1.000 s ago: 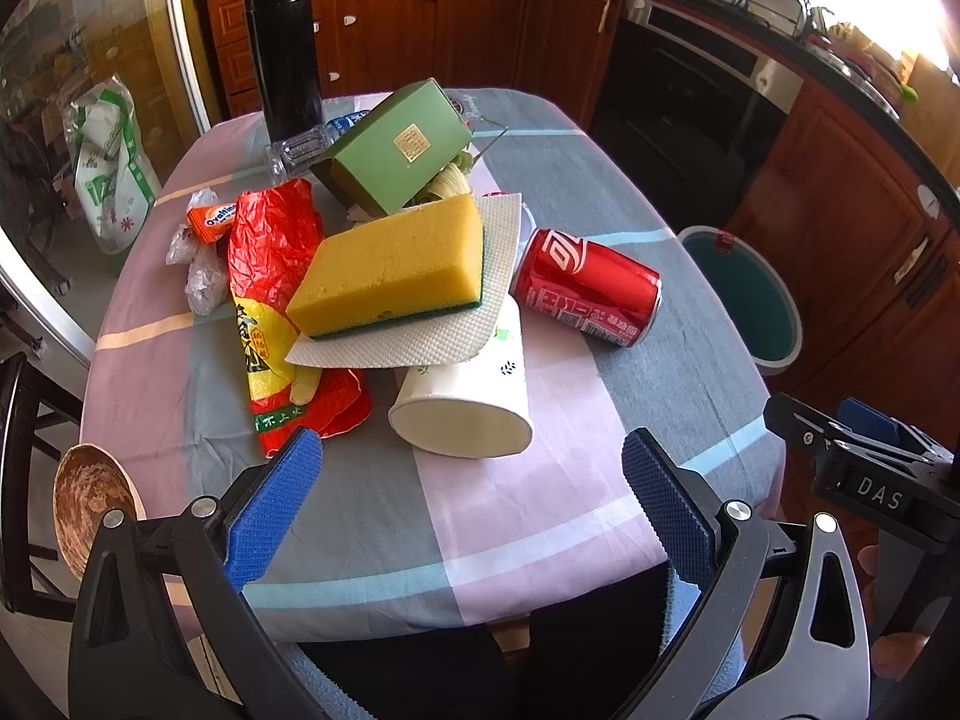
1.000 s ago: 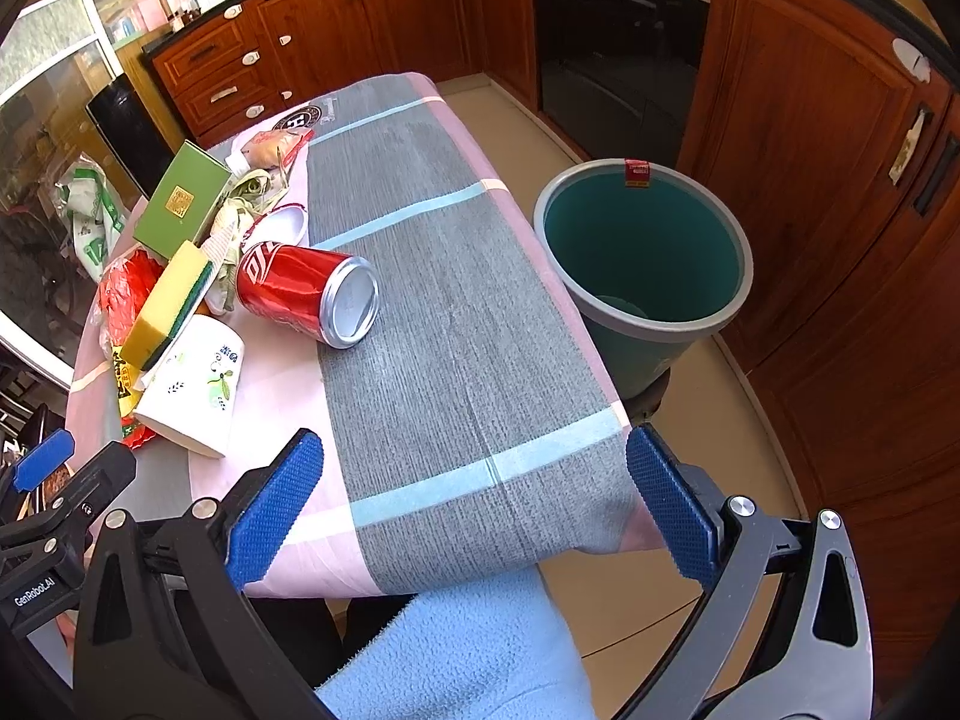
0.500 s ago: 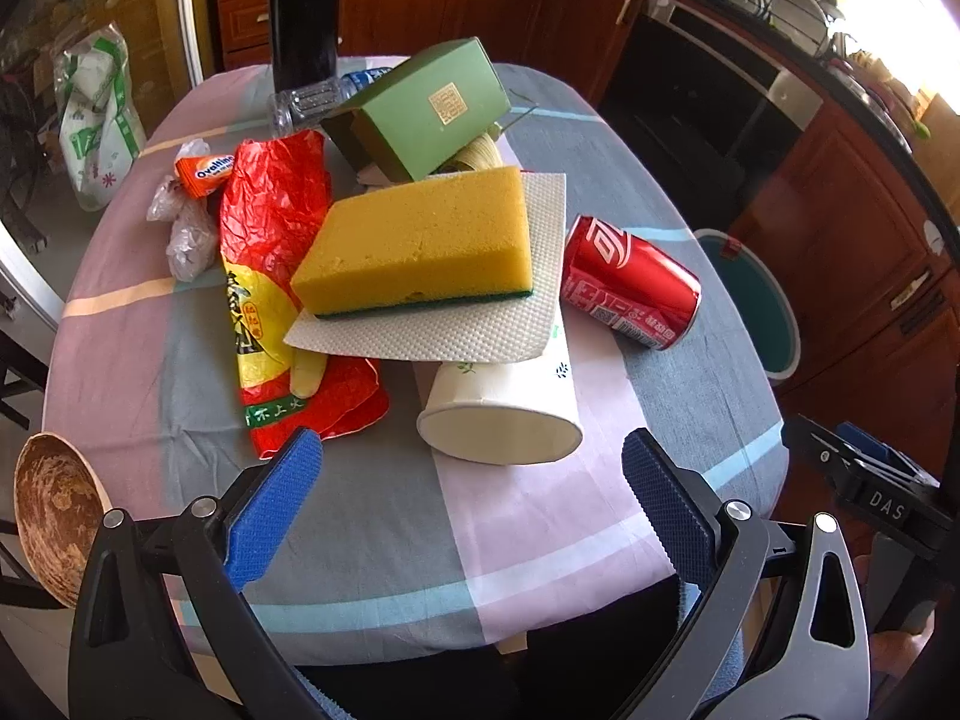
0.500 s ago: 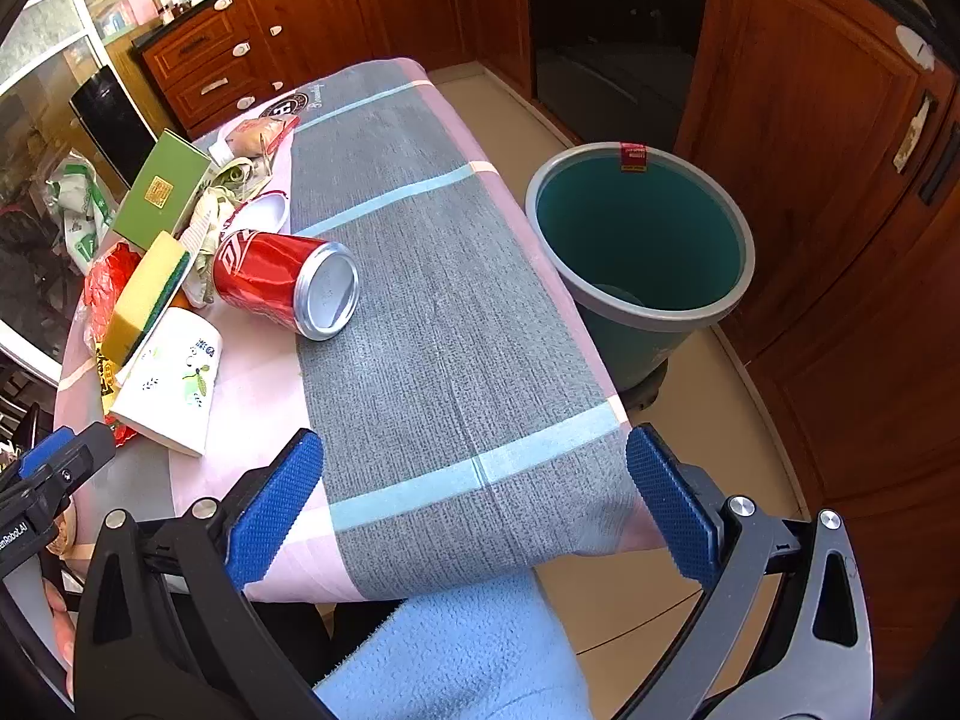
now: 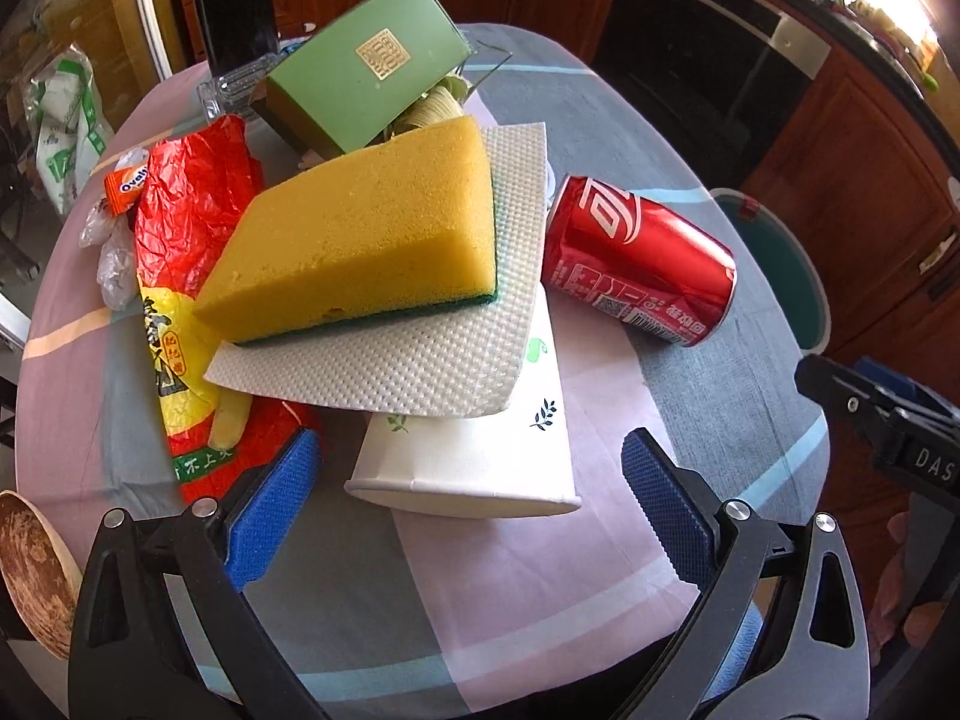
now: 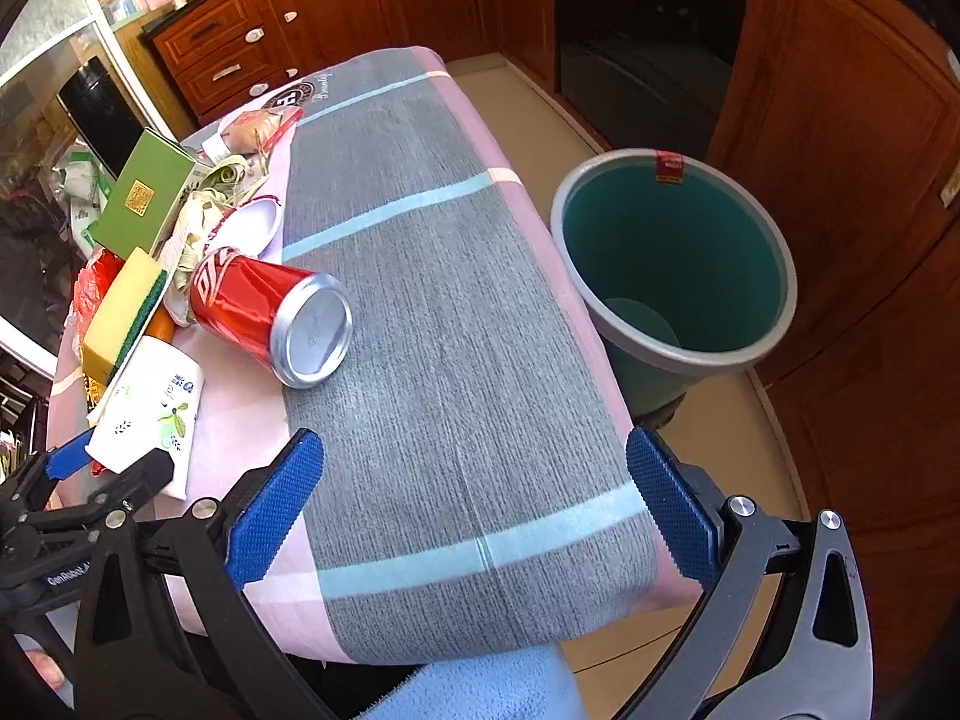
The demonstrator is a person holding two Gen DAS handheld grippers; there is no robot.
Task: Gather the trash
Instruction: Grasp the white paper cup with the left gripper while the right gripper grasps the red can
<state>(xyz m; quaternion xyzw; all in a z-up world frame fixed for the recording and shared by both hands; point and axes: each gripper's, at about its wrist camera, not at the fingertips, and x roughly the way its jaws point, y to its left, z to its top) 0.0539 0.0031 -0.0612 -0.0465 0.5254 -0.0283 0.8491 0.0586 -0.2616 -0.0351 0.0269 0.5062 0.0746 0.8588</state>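
Left gripper (image 5: pixel 468 495) gapes at paper cup (image 5: pixel 474 456) (sponge (image 5: pixel 360 246) overlapping); right gripper (image 6: pixel 474 504) wide, empty.

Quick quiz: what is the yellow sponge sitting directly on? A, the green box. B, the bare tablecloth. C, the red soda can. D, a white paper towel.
D: the yellow sponge lies on a white paper towel, which drapes over a tipped paper cup; the red soda can lies apart to its right.
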